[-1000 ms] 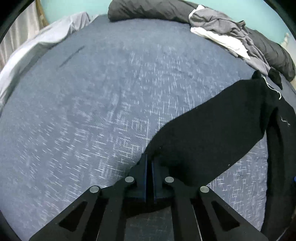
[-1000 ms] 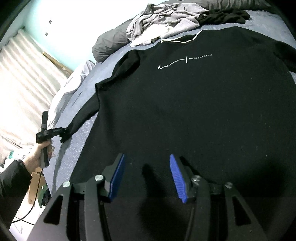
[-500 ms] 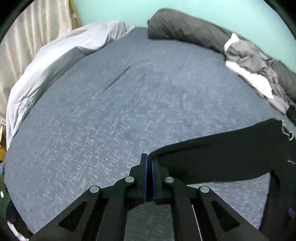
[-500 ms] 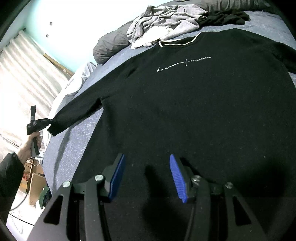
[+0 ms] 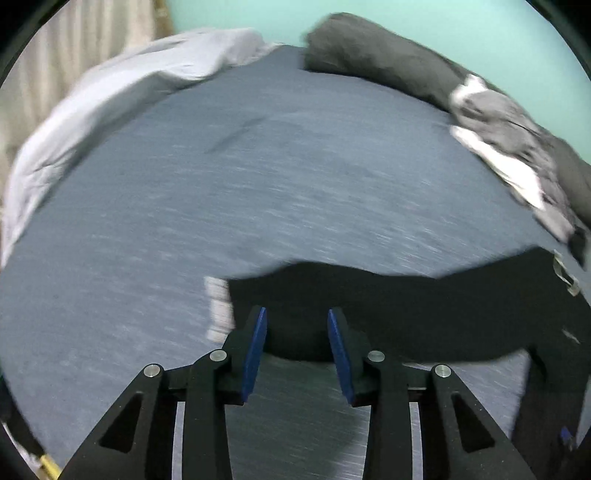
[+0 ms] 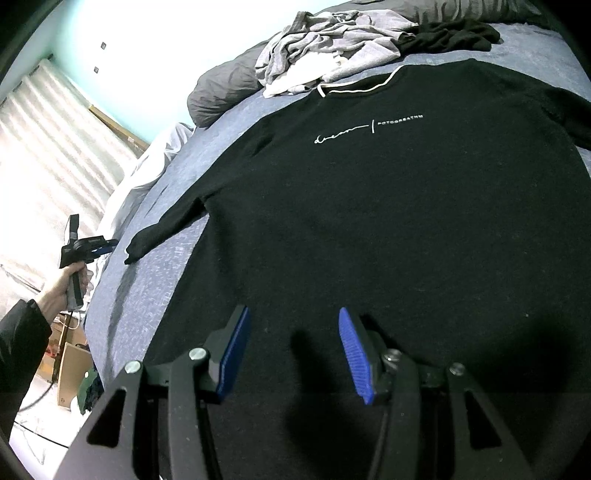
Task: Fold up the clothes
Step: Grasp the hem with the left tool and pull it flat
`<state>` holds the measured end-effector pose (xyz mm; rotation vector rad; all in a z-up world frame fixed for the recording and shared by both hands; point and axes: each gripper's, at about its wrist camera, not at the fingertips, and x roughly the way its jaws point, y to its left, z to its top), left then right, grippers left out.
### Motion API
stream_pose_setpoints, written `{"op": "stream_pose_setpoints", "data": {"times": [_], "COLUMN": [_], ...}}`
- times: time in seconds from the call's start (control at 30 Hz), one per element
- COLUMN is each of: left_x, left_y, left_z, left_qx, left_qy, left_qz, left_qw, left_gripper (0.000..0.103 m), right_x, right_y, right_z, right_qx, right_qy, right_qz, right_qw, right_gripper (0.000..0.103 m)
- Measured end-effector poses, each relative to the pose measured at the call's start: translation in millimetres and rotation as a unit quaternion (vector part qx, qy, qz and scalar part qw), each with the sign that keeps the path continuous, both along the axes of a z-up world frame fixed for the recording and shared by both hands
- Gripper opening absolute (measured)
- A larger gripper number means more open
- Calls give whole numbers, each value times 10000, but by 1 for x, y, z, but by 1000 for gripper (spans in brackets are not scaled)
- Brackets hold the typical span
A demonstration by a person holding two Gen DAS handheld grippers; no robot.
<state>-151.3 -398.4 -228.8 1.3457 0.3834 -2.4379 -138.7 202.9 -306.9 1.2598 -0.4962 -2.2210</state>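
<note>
A black long-sleeved sweater [image 6: 388,221] with white chest lettering lies spread flat, front up, on the blue-grey bed [image 6: 155,266]. Its left sleeve [image 5: 388,314] lies stretched out across the bed, its cuff [image 6: 138,245] free. My left gripper [image 5: 297,339] is open and empty, just short of that cuff; it also shows in the right wrist view [image 6: 107,245], held by a hand off the bed's left edge. My right gripper [image 6: 291,347] is open and empty, hovering over the sweater's lower hem area.
A heap of grey and white clothes [image 6: 325,55] and a black garment [image 6: 450,35] lie by the dark grey pillows [image 5: 376,62] at the head of the bed. A pale duvet [image 5: 110,99] is bunched along the far left side. A cardboard box [image 6: 70,373] stands on the floor.
My left gripper has opened and let go of the sleeve cuff after pulling the sleeve out straight, and has drawn back from it. My right gripper has stayed open over the hem.
</note>
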Motion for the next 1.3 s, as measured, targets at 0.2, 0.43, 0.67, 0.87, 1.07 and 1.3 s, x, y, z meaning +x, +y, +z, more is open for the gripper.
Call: {"op": "stream_pose_setpoints", "data": {"times": [0.2, 0.43, 0.67, 0.87, 1.07, 1.3], "left_x": [-20, -52, -71, -87, -74, -63], "left_y": [111, 222, 276, 287, 268, 232], "left_z": [-21, -50, -65, -75, -64, -84], "left_qx": [850, 1249, 1129, 957, 1168, 1936], "left_qy": [33, -52, -179, -195, 167, 236], "left_qz": [-1245, -2017, -2220, -2294, -2185, -1595], "left_qw": [9886, 9714, 9683, 9684, 9687, 9677], "left_gripper": [38, 38, 38, 11, 8, 8], "right_x": [1, 1, -1, -3, -5, -5], "right_y": [3, 12, 22, 23, 25, 22], "right_z": [1, 4, 3, 2, -1, -2], "right_qx": [-3, 28, -104, -157, -183, -186], "right_qy": [-12, 52, 0, -22, -79, -92], "right_qz": [-66, -168, -309, -328, -368, -317], "right_qw": [10000, 9998, 9995, 9993, 9991, 9993], "right_gripper": [51, 51, 51, 51, 51, 51]}}
